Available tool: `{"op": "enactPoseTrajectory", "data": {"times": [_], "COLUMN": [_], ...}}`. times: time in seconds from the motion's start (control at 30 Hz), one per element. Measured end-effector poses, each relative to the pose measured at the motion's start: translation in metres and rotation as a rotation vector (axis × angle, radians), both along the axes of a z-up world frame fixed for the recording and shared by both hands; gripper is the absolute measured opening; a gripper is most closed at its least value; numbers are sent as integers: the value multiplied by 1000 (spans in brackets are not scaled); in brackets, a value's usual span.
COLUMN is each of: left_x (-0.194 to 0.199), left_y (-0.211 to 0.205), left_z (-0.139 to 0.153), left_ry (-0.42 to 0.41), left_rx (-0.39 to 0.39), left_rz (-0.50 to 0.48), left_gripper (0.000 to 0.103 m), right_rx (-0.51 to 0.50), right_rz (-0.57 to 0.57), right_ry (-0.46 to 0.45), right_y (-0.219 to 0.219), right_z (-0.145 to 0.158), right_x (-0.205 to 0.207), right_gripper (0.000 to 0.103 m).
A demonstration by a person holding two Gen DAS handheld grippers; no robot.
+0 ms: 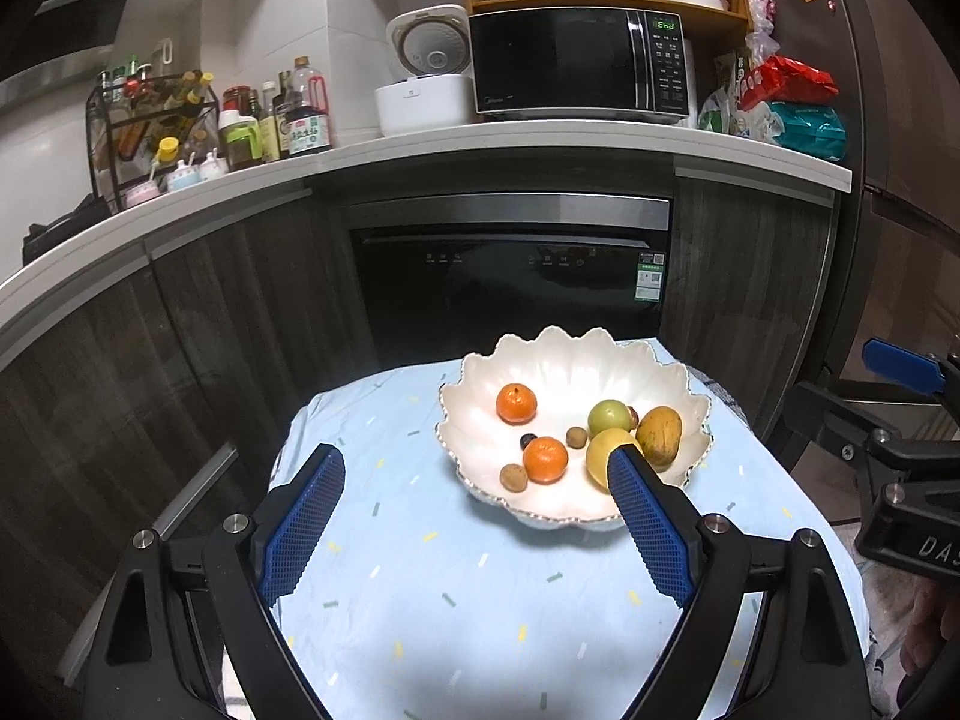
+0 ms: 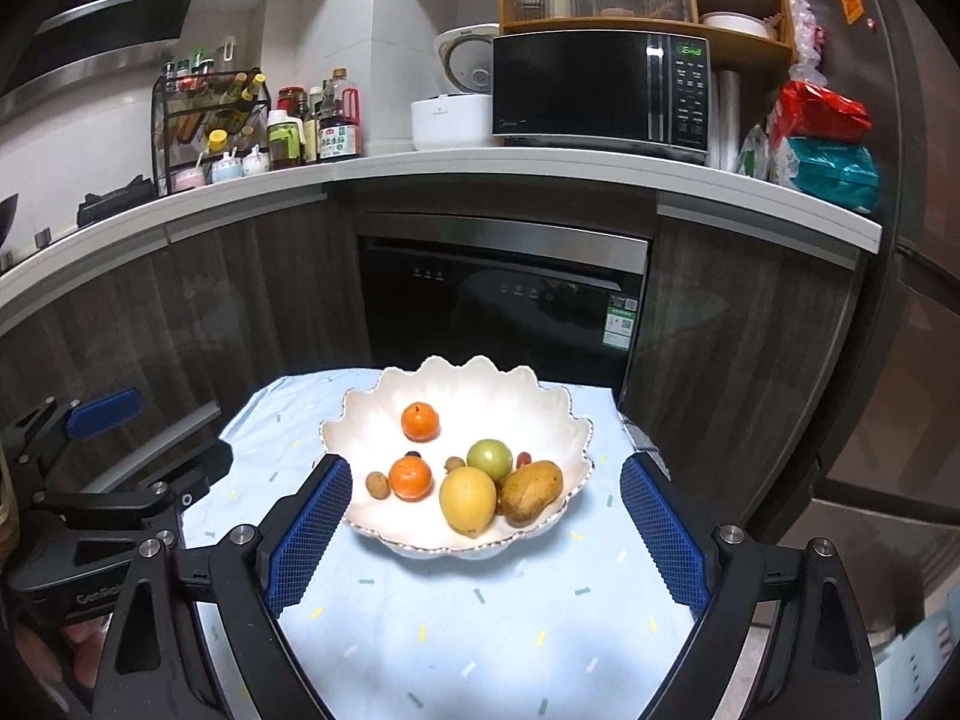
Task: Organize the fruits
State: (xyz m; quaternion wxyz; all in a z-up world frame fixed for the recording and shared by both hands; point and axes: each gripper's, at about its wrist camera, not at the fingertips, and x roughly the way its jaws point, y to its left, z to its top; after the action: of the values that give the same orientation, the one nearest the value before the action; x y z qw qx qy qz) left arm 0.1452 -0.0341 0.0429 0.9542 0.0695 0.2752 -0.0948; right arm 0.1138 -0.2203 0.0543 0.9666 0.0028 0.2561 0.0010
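A white scalloped bowl (image 1: 480, 387) (image 2: 540, 396) stands on a small table with a light blue cloth (image 1: 420, 588) (image 2: 456, 606). In it lie two oranges (image 1: 516, 403) (image 2: 410, 478), a yellow lemon (image 2: 467, 500), a green apple (image 2: 489, 460), a brownish mango (image 2: 531, 492) and some small round fruits (image 2: 376, 483). My left gripper (image 1: 477, 463) is open and empty, held above the cloth just in front of the bowl. My right gripper (image 2: 486, 474) is open and empty, its fingers either side of the bowl's near rim.
Behind the table are dark wood cabinets and a built-in dishwasher (image 2: 504, 294). The white counter (image 2: 540, 165) above carries a microwave (image 2: 600, 87), a rice cooker, bottles and a spice rack. A fridge (image 2: 900, 240) stands at the right.
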Motion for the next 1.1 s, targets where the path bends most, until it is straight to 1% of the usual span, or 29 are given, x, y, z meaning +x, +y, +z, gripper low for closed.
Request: {"op": "enactPoseTrajectory", "data": {"times": [0.13, 0.53, 1.1], "left_x": [-10, -37, -61], "left_y": [3, 12, 24], "left_z": [-3, -12, -26], "left_ry": [8, 6, 1], "left_rx": [2, 19, 28], "left_rz": [17, 44, 86], "left_gripper": [90, 92, 92], "right_rx": [21, 37, 34], "right_rz": [-12, -22, -25], "right_ry": [0, -14, -40], "right_y": [-2, 2, 6], "right_z": [-3, -20, -36], "right_x": [-9, -38, -60], "right_gripper": [92, 92, 92]}}
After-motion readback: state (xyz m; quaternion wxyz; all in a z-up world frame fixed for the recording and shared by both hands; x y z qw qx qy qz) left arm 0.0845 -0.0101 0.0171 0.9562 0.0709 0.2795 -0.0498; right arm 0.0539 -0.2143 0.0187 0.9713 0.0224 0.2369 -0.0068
